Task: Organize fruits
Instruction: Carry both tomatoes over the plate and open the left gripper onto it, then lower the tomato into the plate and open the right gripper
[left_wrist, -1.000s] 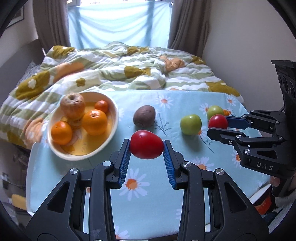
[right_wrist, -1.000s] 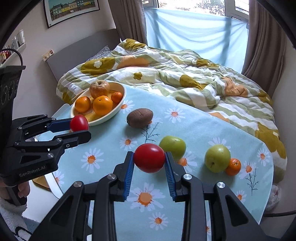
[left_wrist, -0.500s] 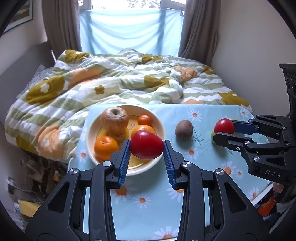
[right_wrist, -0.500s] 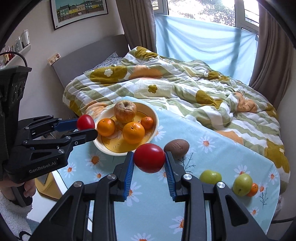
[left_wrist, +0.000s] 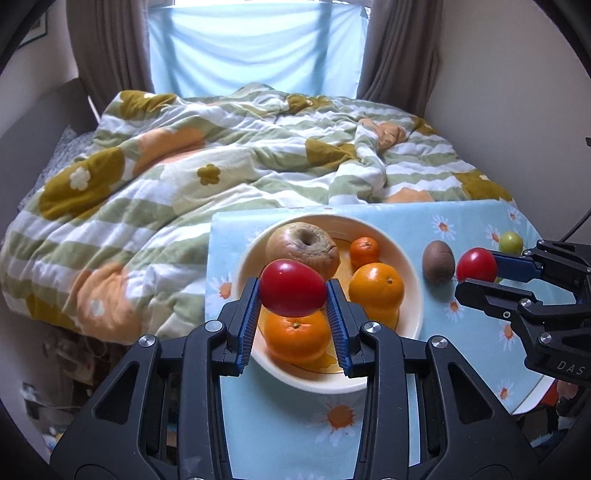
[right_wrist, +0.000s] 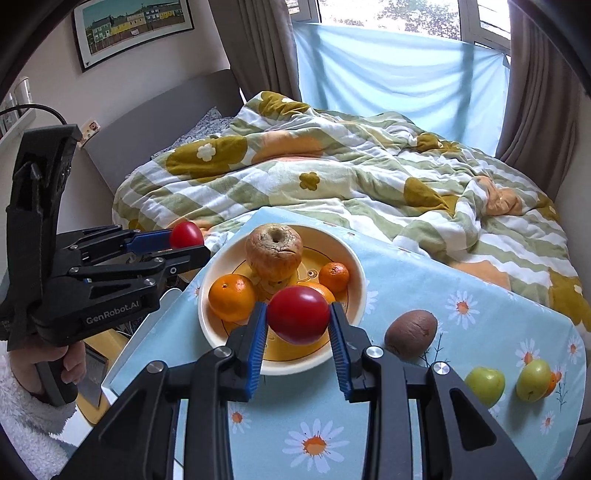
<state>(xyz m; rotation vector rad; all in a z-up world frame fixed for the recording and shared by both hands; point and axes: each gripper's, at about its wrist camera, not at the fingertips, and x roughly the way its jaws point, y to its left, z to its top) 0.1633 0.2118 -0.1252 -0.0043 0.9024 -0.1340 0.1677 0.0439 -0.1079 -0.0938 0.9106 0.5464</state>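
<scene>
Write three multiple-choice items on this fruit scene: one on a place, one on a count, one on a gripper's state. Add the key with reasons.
1. Where does the kiwi lie?
A. in the bowl
B. on the tablecloth beside the bowl
C. on the quilt

2. How many green apples lie on the tablecloth?
A. one
B. two
C. four

3. What is the state of the left gripper?
A. shut on a red tomato
B. open and empty
C. shut on an orange

Key:
1 B, the kiwi sits on the cloth right of the bowl.
2 B, two green apples show near the table's right edge.
3 A, a red tomato is pinched between its blue pads.
</scene>
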